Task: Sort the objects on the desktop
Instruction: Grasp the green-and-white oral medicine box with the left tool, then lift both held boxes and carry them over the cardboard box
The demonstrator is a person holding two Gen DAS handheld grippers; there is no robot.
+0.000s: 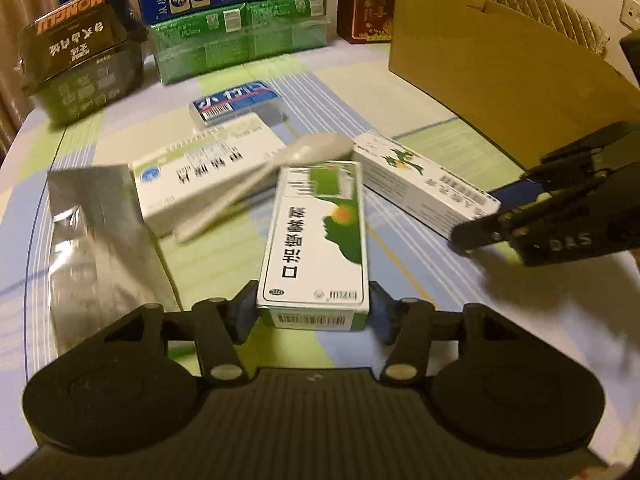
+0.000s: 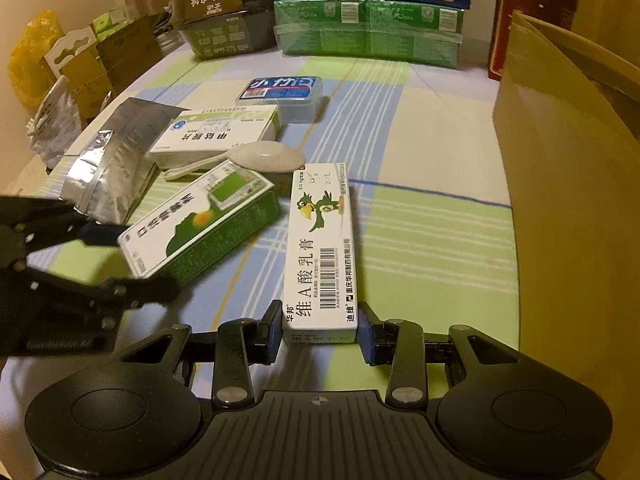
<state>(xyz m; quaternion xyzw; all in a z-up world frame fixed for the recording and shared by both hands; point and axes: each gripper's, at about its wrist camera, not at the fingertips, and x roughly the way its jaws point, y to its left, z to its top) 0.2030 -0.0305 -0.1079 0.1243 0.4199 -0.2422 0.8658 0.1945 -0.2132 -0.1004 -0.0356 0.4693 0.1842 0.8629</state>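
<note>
My left gripper point(image 1: 313, 312) is shut on the near end of a green and white medicine box point(image 1: 316, 236), also seen in the right wrist view point(image 2: 200, 228). My right gripper point(image 2: 318, 330) is shut on the near end of a long white box with a green bird point(image 2: 320, 248); it also shows in the left wrist view point(image 1: 424, 184). A white spoon point(image 1: 264, 184) lies across another white medicine box point(image 1: 200, 176). A blue-labelled plastic case point(image 1: 238, 104) sits behind them. A silver foil pouch point(image 1: 92, 232) lies at the left.
An open cardboard box point(image 1: 500, 80) stands at the right. Green and blue milk cartons point(image 1: 240, 28), a dark HONGLU carton point(image 1: 80, 48) and a red box point(image 1: 372, 4) line the back of the checked tablecloth point(image 1: 400, 280). Boxes and bags stand beyond the table's left edge point(image 2: 60, 72).
</note>
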